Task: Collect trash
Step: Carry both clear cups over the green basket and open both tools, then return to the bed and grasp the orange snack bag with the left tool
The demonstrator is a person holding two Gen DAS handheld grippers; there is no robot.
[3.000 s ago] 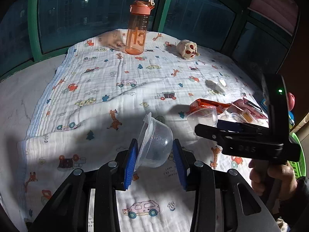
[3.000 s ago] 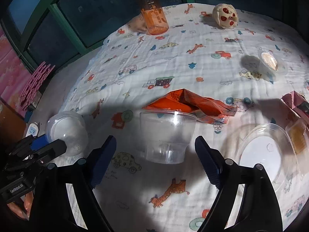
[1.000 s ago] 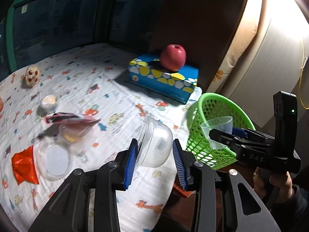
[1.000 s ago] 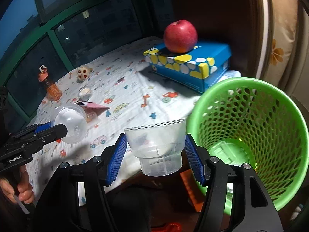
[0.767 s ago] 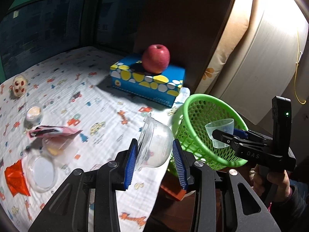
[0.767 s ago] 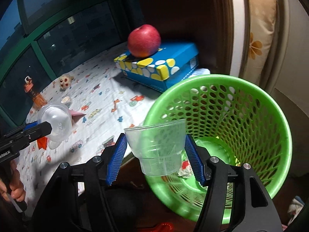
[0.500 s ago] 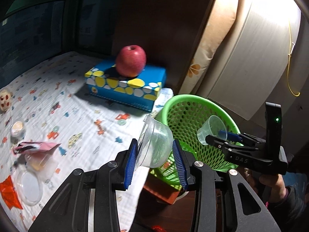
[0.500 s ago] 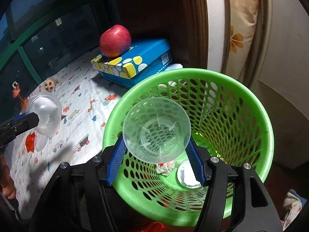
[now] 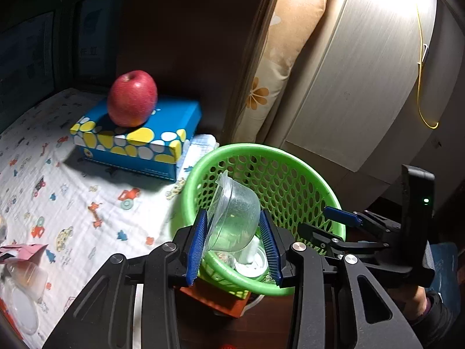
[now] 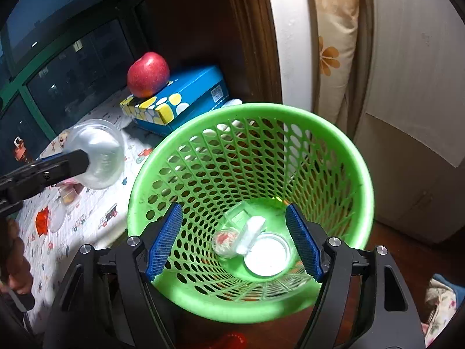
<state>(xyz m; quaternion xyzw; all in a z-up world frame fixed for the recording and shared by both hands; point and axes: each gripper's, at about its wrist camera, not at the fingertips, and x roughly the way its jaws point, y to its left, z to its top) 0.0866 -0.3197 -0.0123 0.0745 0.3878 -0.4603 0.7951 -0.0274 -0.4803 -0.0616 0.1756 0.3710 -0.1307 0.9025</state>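
Observation:
A clear plastic bowl point(image 9: 241, 206) is tilted on its side between the blue pads of my left gripper point(image 9: 233, 218), which is shut on it above the near rim of the green mesh basket point(image 9: 261, 149). From the right wrist the same bowl point(image 10: 97, 154) hangs left of the basket point(image 10: 261, 110). My right gripper point(image 10: 234, 208) is over the basket mouth, its jaws opening with nothing between them. Several clear plastic pieces and a white lid point(image 10: 267, 254) lie at the basket's bottom. In the left wrist view the right gripper point(image 9: 330, 224) sits at the basket's right rim.
A red apple point(image 9: 132, 101) rests on a blue spotted box point(image 9: 139, 142) at the edge of the patterned cloth point(image 9: 72, 203). A pink wrapper point(image 9: 23, 250) and clear lids lie on the cloth at left. A flowered cushion point(image 10: 331, 58) and pale cabinet stand behind the basket.
Both grippers swung from the cloth to the basket. The right gripper tipped its clear cup over the basket and opened, and the cup is gone from its jaws. The left still grips the bowl.

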